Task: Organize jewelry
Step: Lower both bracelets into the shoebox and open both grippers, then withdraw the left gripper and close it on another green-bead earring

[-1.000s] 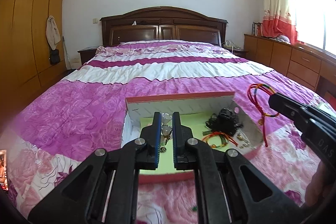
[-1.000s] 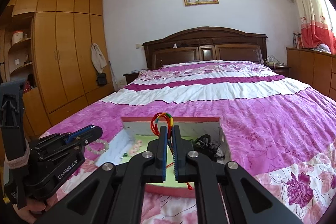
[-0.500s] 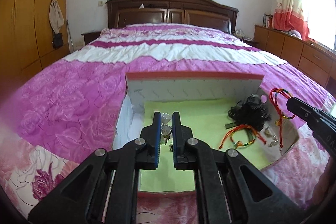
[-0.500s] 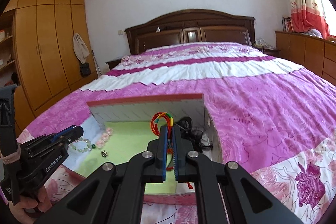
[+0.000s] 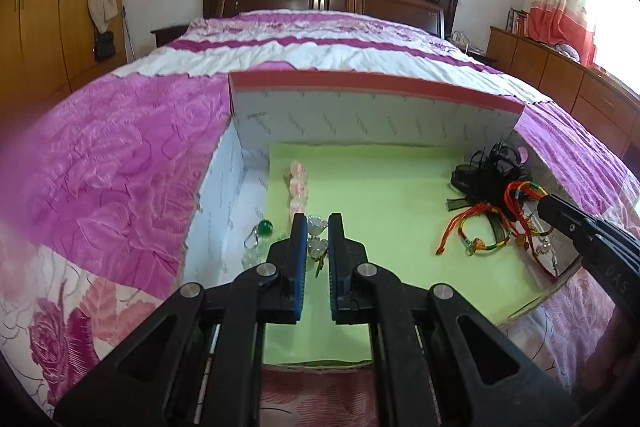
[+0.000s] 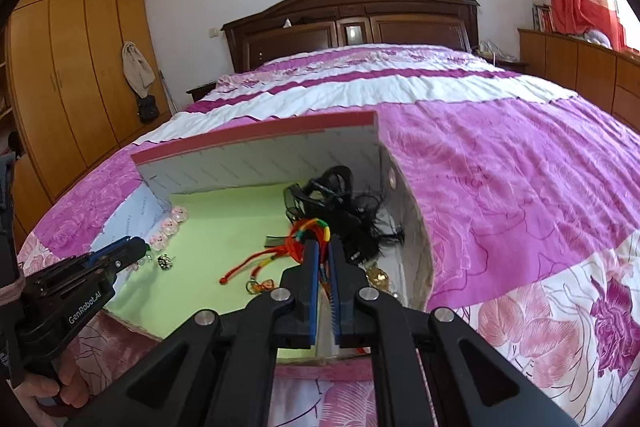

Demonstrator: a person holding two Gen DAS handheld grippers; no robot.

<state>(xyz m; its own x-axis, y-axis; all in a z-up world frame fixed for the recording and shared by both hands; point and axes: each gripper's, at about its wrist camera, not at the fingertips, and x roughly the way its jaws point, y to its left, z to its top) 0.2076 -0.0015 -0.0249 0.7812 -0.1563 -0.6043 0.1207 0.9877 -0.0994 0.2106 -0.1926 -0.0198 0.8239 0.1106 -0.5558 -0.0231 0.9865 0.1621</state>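
Observation:
An open cardboard box (image 5: 372, 85) with a green floor lies on the bed. My left gripper (image 5: 317, 229) is low over the box's left side, shut on a clear bead bracelet (image 5: 316, 245). Just beyond it lie pink beads (image 5: 298, 185) and a green bead (image 5: 265, 227). My right gripper (image 6: 325, 247) is low over the box's right side, shut on a red, yellow and green cord bracelet (image 6: 314, 229). It hangs beside black hair ties (image 6: 340, 201) and another red cord bracelet (image 6: 256, 263). In the left wrist view the right gripper (image 5: 548, 205) enters from the right.
The box (image 6: 256, 141) sits on a pink and white flowered quilt (image 5: 120, 167). Its far wall stands upright, and a small silver piece (image 6: 166, 261) and a gold piece (image 6: 378, 277) lie inside. A wardrobe stands at the left, a dark headboard at the far end.
Both grippers have sunk toward the box floor and tilted down, each still carrying its bracelet. The box now fills more of both views.

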